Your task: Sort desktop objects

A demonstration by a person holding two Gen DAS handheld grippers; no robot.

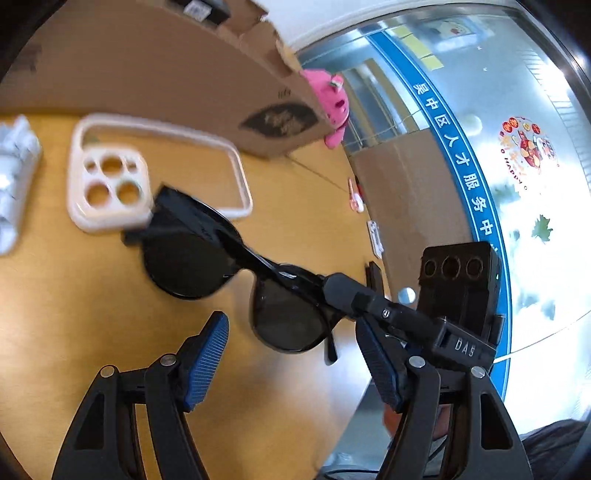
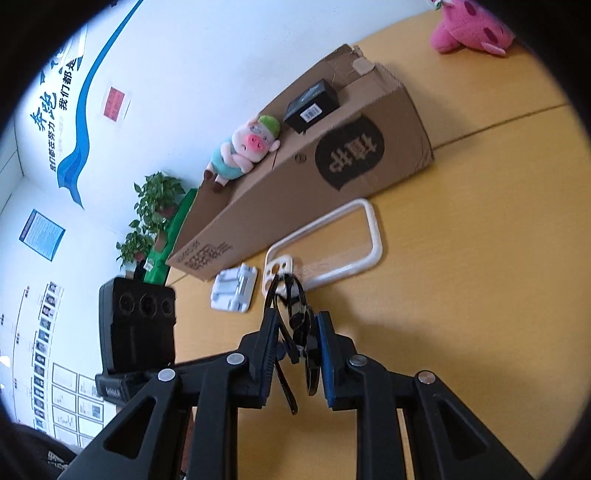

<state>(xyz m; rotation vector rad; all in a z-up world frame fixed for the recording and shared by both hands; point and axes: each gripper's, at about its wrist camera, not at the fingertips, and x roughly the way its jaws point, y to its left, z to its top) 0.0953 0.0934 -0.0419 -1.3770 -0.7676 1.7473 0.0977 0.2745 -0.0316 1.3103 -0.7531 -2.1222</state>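
Black sunglasses (image 1: 236, 266) hang above the yellow desk (image 1: 74, 295), held at one end by my right gripper (image 1: 343, 291), which comes in from the right. In the right wrist view my right gripper (image 2: 297, 332) is shut on the sunglasses (image 2: 295, 325), folded arms between its blue pads. My left gripper (image 1: 291, 343) is open and empty just below the sunglasses, its pads (image 1: 210, 354) on either side of one lens. A white phone case (image 1: 122, 177) lies on the desk beyond; it also shows in the right wrist view (image 2: 332, 243).
A long cardboard box (image 2: 314, 170) lies at the back with a black box (image 2: 312, 105) and a pig plush (image 2: 243, 147) on it. A pink plush (image 2: 469, 26) sits far off. A white plastic holder (image 2: 234, 290) lies next to the case. The desk edge (image 1: 373, 266) is at the right.
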